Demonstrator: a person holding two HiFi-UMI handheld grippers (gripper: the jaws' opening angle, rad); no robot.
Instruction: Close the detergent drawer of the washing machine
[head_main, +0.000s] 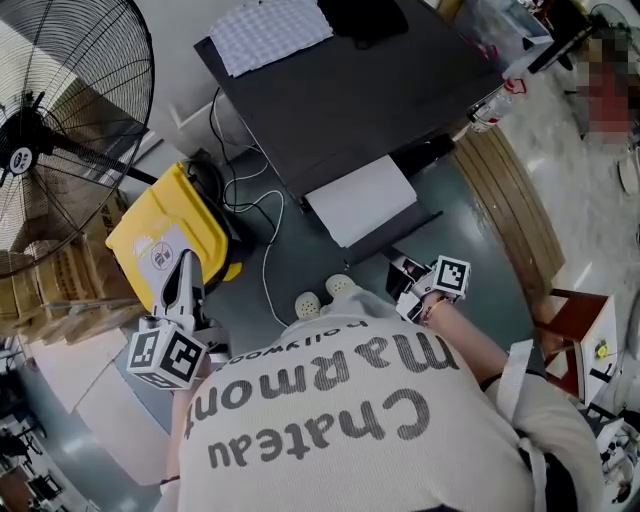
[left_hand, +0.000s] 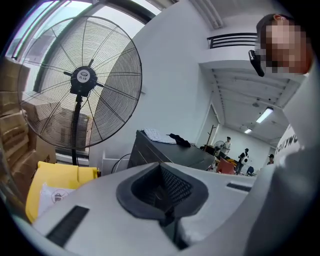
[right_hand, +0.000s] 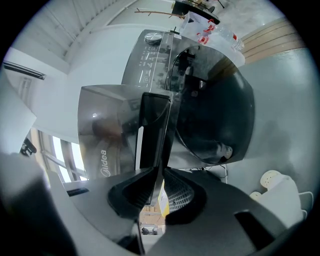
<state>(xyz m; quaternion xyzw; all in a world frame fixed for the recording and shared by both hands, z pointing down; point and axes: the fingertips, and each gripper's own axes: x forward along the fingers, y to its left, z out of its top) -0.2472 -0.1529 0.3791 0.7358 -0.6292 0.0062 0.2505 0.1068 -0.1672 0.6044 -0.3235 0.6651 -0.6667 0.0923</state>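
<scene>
The dark grey washing machine (head_main: 350, 100) stands ahead of me. Its detergent drawer (head_main: 360, 200) sticks out of the front as a light grey slab. In the right gripper view the drawer's shiny silver front (right_hand: 105, 130) shows beside the round dark door (right_hand: 215, 110). My right gripper (right_hand: 156, 192) is shut on the thin dark edge of that drawer front (right_hand: 152, 135), one pad on each side. The head view shows this right gripper (head_main: 402, 270) at the drawer's outer end. My left gripper (head_main: 185, 265) hangs apart at the left, over a yellow bin, shut with nothing in it (left_hand: 167, 215).
A big standing fan (head_main: 40, 150) and a yellow bin (head_main: 175, 235) are at the left, with cables (head_main: 250, 200) on the floor beside the machine. A white cloth (head_main: 270, 30) lies on its top. White shoes (head_main: 322, 297) show below me; a red chair (head_main: 575, 320) is at the right.
</scene>
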